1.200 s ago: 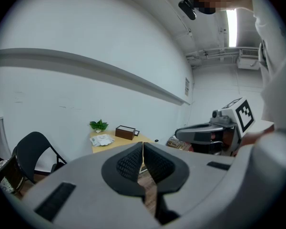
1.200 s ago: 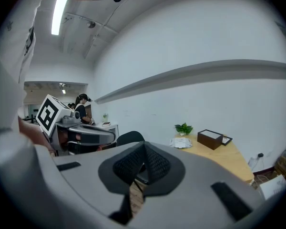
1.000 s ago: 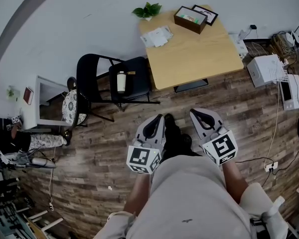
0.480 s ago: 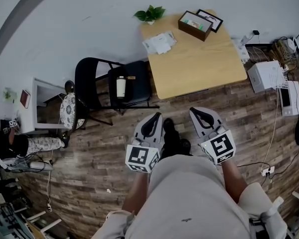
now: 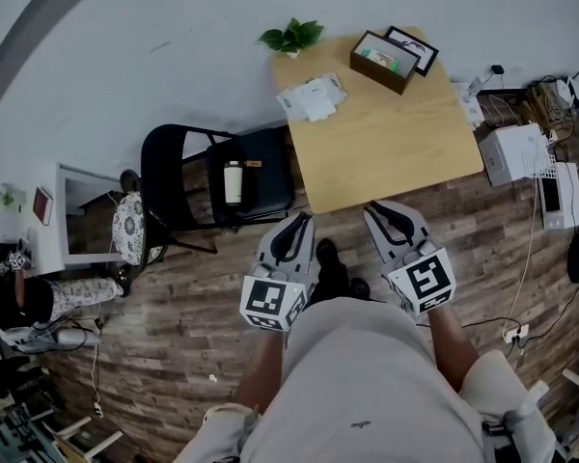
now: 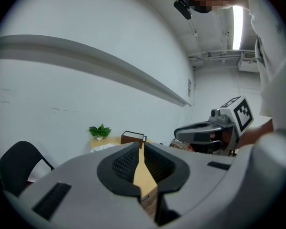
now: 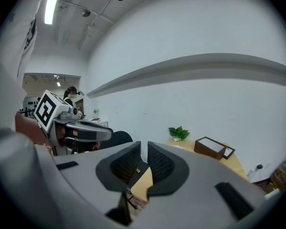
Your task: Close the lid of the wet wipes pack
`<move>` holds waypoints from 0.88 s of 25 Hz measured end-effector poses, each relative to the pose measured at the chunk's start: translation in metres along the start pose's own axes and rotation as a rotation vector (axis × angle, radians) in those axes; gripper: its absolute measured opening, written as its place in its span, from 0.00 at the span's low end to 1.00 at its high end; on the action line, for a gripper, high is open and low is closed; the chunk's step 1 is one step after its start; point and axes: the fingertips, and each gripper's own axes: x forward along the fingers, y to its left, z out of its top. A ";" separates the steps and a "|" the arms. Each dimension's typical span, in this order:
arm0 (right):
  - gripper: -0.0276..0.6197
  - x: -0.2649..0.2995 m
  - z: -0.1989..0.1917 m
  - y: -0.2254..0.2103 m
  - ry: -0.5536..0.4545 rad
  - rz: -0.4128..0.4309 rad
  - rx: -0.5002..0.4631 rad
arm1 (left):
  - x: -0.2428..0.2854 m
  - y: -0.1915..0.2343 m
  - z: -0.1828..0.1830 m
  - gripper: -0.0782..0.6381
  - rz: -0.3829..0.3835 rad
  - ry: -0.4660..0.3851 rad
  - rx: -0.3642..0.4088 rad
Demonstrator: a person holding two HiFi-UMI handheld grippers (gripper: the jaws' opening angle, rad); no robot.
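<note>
The wet wipes pack [image 5: 312, 97] is a flat white packet at the far left corner of the light wooden table [image 5: 386, 143]; its lid is too small to make out. The pack [image 6: 101, 147] also shows in the left gripper view, far ahead. Both grippers are held side by side over the floor at the table's near edge, well short of the pack. My left gripper [image 5: 299, 222] is shut with nothing in it. My right gripper [image 5: 378, 210] has just been opening; a narrow gap shows between its pads [image 7: 157, 163], and nothing is in it.
On the table stand a small green plant [image 5: 291, 37], a brown box [image 5: 384, 62] and a picture frame [image 5: 412, 48]. A black chair [image 5: 217, 177] with a bottle [image 5: 234, 182] on its seat stands left of the table. A white machine [image 5: 516, 152] and cables lie to the right.
In the head view the table and chair have drawn nearer to both grippers, whose tips now reach the table's near edge. The pack has not moved on the table.
</note>
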 end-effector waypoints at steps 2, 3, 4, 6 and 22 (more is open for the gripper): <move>0.13 0.011 0.005 -0.004 0.003 -0.004 -0.002 | 0.007 0.010 0.004 0.13 -0.008 0.002 0.001; 0.14 0.015 0.007 -0.006 0.004 -0.008 -0.003 | 0.010 0.014 0.005 0.13 -0.012 0.004 0.002; 0.15 0.020 0.008 -0.009 0.004 -0.014 -0.004 | 0.013 0.018 0.006 0.13 -0.017 0.005 0.003; 0.17 0.029 0.010 -0.012 0.005 -0.024 -0.003 | 0.019 0.026 0.008 0.13 -0.029 0.007 0.004; 0.31 0.078 0.017 -0.011 0.026 -0.031 0.015 | 0.047 0.074 -0.001 0.26 -0.088 0.039 -0.005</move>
